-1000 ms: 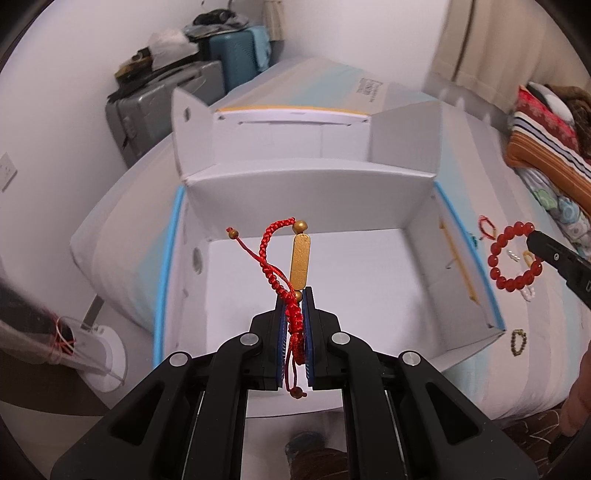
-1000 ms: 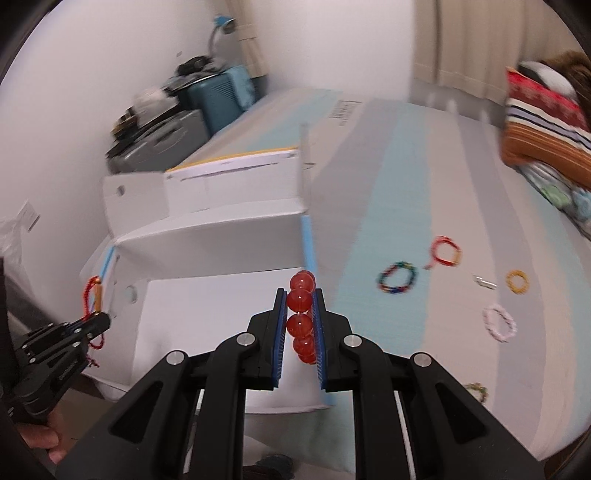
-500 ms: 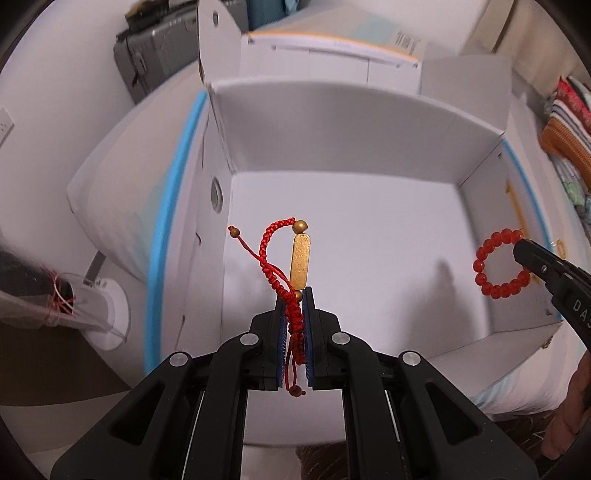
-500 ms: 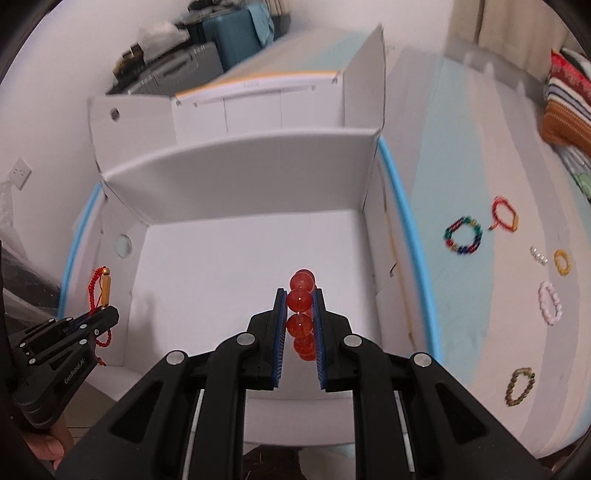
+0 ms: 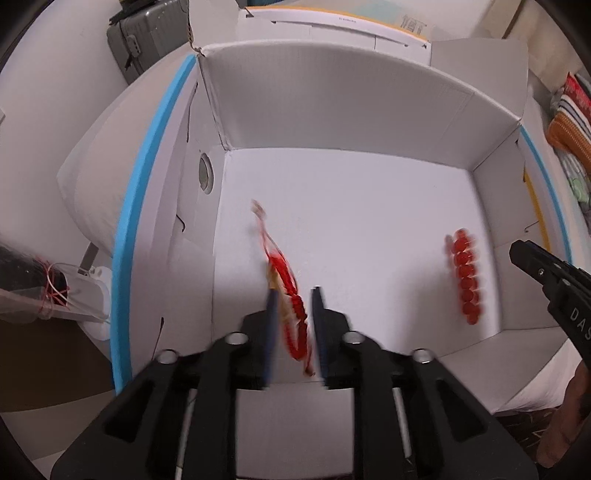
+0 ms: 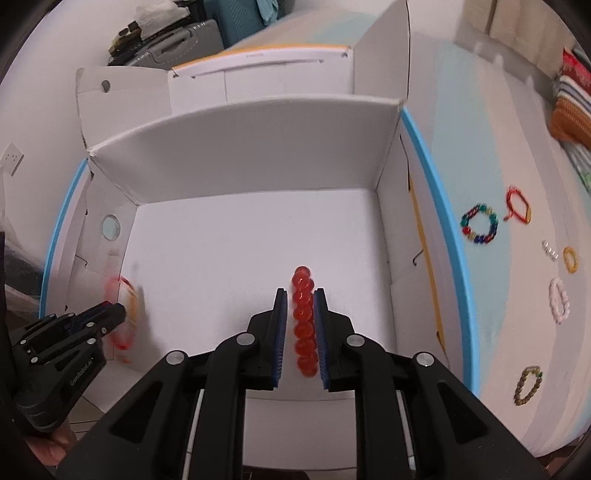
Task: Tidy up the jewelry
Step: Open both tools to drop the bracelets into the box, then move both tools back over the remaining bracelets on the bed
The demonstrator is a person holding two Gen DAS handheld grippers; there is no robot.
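Both grippers hang over the open white box (image 5: 347,110). My left gripper (image 5: 294,295) has its jaws apart, and the red cord bracelet with a gold bar (image 5: 286,291) is blurred between them, falling free. My right gripper (image 6: 299,295) has its jaws apart too, and the red bead bracelet (image 6: 304,321) hangs loose in the gap, touching neither pad. The left wrist view shows that bead bracelet (image 5: 466,277) in mid-air beside the right gripper's tip (image 5: 524,254). The right wrist view shows the left gripper (image 6: 110,314) with the blurred cord bracelet (image 6: 123,314).
On the striped bed cover (image 6: 498,129) right of the box lie several bracelets: a multicolour bead one (image 6: 479,226), a red-orange cord one (image 6: 519,208), a yellow ring (image 6: 570,259), a white one (image 6: 558,301), an olive one (image 6: 528,384). Suitcases (image 5: 147,33) stand behind.
Both grippers moved lower over the box and opened. The red cord bracelet and the red bead bracelet have been let go and are dropping into the box.
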